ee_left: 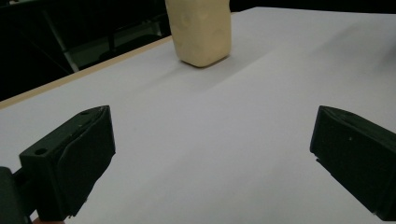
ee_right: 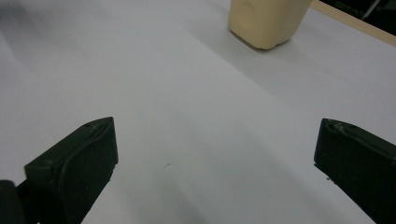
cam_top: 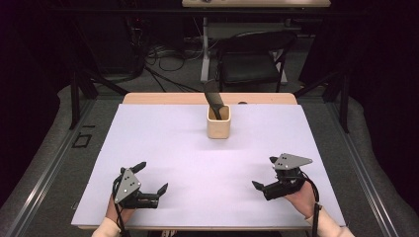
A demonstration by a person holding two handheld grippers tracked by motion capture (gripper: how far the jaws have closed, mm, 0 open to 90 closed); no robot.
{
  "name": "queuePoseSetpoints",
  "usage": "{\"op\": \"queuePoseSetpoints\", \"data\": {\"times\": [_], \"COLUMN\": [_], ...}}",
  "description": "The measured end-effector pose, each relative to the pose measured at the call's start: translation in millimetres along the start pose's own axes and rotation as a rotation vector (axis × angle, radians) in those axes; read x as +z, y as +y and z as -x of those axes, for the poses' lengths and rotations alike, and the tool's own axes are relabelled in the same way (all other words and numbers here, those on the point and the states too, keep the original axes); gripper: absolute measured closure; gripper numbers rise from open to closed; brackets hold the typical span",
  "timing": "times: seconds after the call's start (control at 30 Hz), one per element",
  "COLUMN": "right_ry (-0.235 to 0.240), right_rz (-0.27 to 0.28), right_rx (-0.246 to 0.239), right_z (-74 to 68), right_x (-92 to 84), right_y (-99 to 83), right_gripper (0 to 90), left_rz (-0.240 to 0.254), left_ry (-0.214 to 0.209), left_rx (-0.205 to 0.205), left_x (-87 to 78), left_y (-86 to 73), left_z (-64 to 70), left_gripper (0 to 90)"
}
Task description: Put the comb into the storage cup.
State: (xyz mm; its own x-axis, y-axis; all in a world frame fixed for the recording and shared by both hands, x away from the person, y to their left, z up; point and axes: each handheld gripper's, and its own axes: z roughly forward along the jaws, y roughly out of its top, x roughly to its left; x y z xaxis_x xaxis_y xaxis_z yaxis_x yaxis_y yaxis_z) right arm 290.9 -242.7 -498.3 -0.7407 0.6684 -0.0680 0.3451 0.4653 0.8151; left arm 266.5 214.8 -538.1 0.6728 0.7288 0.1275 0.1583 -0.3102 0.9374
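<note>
A cream cup (cam_top: 218, 124) stands upright near the far middle of the white tabletop (cam_top: 188, 163), with a black utensil (cam_top: 213, 98) leaning out of it toward the back left. The same cup (ee_left: 202, 31) appears at the top of the left gripper view and, as the cup (ee_right: 266, 21), at the top of the right gripper view. My left gripper (cam_top: 152, 177) rests at the near left, open, nothing between its jaws. My right gripper (cam_top: 266, 172) sits at the near right, also open and empty. Both are well short of the cup.
A black folding chair (cam_top: 252, 59) and a tangle of cables (cam_top: 163, 54) lie on the floor beyond the table's far edge. Dark stand legs (cam_top: 79, 84) flank the table's left side.
</note>
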Motion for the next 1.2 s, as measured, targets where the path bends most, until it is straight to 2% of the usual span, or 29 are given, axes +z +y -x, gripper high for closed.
{"op": "queuePoseSetpoints", "data": {"times": [0.57,0.87,1.2], "right_ry": [-0.023,-0.047,-0.064], "right_rz": [0.034,0.083,0.106], "right_rx": [-0.013,-0.015,-0.022], "right_z": [-5.1,-6.9,-7.9], "right_x": [-12.6,-22.2,-28.0], "right_y": [-13.3,-18.9,-24.0], "right_gripper": [0.0,0.0,0.0], "left_rz": [0.0,0.001,-0.001], "left_ry": [0.001,0.002,0.007], "left_rx": [-0.002,-0.003,0.004], "left_x": [0.4,0.1,-0.9], "left_y": [-0.4,-0.5,-0.5], "left_z": [0.0,-0.3,-1.1], "left_gripper": [0.1,0.1,0.1]}}
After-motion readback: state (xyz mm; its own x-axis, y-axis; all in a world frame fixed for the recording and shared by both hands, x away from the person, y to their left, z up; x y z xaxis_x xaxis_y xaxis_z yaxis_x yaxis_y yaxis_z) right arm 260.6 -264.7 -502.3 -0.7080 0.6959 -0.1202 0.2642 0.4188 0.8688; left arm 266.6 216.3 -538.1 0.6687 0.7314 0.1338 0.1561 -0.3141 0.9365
